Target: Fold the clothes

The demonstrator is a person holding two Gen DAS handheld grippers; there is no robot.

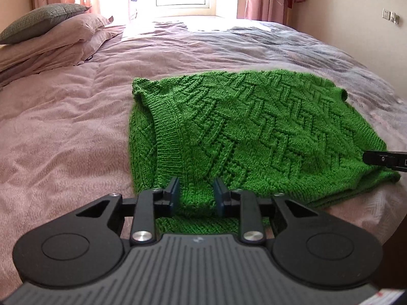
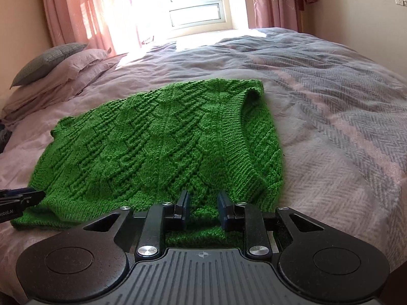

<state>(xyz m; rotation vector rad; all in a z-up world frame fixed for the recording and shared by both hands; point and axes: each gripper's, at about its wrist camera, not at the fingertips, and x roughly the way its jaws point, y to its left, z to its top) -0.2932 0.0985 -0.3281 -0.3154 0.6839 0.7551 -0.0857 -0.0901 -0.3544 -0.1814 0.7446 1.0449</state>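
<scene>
A green cable-knit sweater (image 1: 241,127) lies flat on the bed, folded on itself, with a ribbed band (image 1: 165,137) curving down its left part. My left gripper (image 1: 197,194) is open at the sweater's near edge, and green knit shows in the gap between its blue pads (image 1: 175,190). In the right wrist view the same sweater (image 2: 152,147) spreads to the left, its ribbed band (image 2: 236,147) on the right. My right gripper (image 2: 203,204) is open over the near hem. Each gripper's tip shows in the other view: right gripper (image 1: 381,160), left gripper (image 2: 20,197).
The bed carries a pinkish quilt (image 1: 63,132) and a grey herringbone blanket (image 2: 343,106) on the right. Pillows (image 1: 51,38) are stacked at the far left. A bright window (image 2: 193,2) with pink curtains stands behind, and a wall (image 1: 343,25) with a socket lies to the right.
</scene>
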